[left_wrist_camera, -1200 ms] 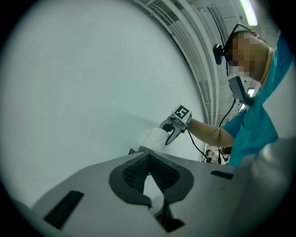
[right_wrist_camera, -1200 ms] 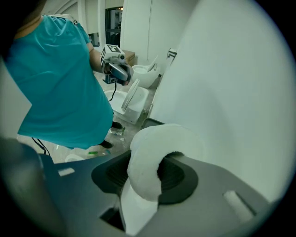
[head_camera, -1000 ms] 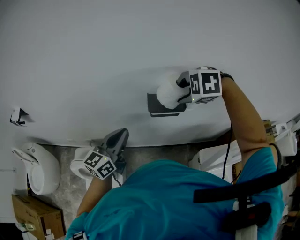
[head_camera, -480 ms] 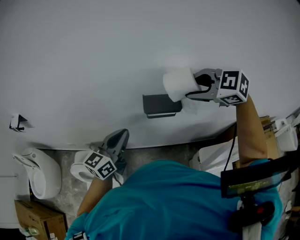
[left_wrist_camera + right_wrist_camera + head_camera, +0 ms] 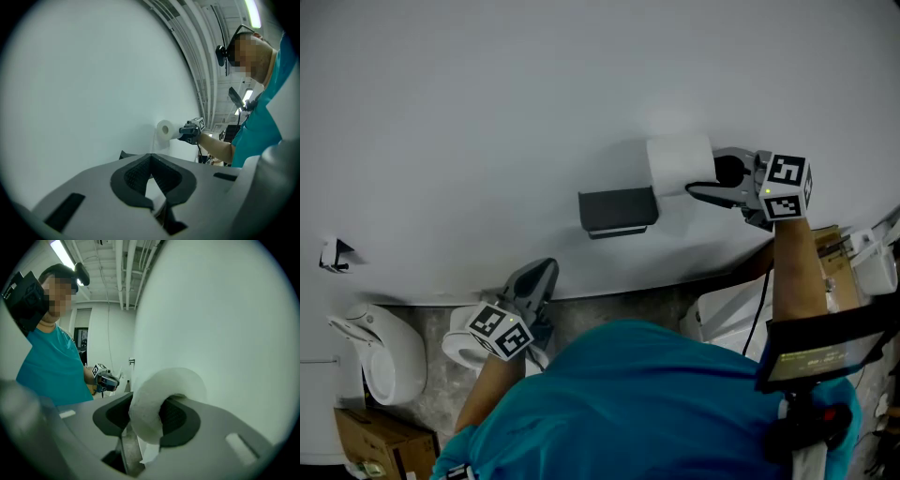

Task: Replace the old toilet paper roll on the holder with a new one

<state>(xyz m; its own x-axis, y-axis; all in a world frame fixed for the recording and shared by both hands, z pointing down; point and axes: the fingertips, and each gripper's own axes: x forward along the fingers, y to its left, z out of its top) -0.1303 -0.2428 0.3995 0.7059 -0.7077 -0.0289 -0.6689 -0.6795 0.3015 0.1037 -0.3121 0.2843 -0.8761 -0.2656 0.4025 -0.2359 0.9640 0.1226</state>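
A white toilet paper roll (image 5: 678, 164) hangs in front of the white wall, up and to the right of the dark grey holder (image 5: 619, 210). My right gripper (image 5: 698, 178) is shut on the roll (image 5: 154, 404). Its jaws pinch the roll's wall, and one pad seems to sit inside the core. No roll shows on the holder. My left gripper (image 5: 539, 274) is low and to the left, pointing at the wall. Its fingertips meet with nothing between them (image 5: 151, 176). The left gripper view shows the roll (image 5: 164, 130) and the right gripper (image 5: 190, 132) far off along the wall.
A white toilet fixture (image 5: 380, 352) stands on the floor at the lower left, with a cardboard box (image 5: 375, 441) beside it. A small fitting (image 5: 336, 253) is on the wall at the left. White and brown boxes (image 5: 839, 267) crowd the right edge.
My right gripper has carried the roll off the holder, moving right and up along the wall while rolling its wrist. The left gripper has stayed put.
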